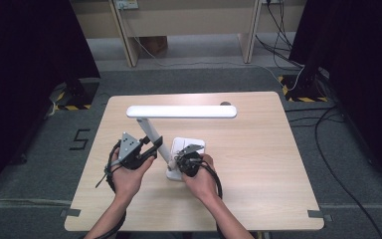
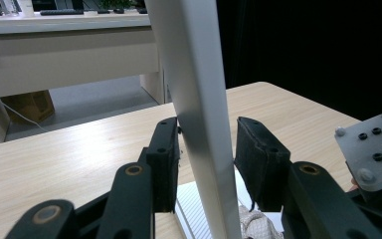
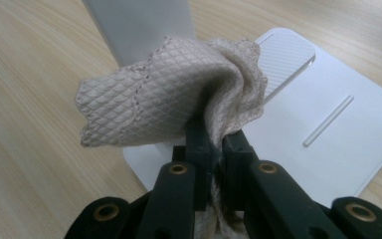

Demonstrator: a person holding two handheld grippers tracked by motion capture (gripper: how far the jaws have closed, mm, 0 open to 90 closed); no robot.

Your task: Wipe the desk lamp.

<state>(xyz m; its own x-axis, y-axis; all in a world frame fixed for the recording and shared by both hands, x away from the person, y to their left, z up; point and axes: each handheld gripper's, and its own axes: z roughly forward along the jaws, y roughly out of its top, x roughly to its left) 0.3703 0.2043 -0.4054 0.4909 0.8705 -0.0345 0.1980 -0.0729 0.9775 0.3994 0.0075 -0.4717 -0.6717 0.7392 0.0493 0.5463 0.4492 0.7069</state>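
A white desk lamp stands on the wooden table (image 1: pixel 248 149), with a long head (image 1: pixel 181 111), a slanted arm (image 1: pixel 151 130) and a flat base (image 1: pixel 179 144). My left gripper (image 1: pixel 155 145) is open around the arm (image 2: pixel 194 74). Its pads (image 2: pixel 165 164) sit close on either side of the arm, with a little slack. My right gripper (image 1: pixel 191 149) hovers over the base (image 3: pixel 328 139), just beside the foot of the arm (image 3: pixel 134 25). It (image 3: pixel 216 134) is shut on a beige quilted cloth (image 3: pixel 169 89), which bunches up above the jaws.
The lamp head overhangs the far half of the table. Bare tabletop lies to the right of the base and along the front edge. Beyond the table are light wooden desks (image 1: pixel 189 20), a cardboard box (image 1: pixel 154 45) and cables on the grey floor (image 1: pixel 328 129).
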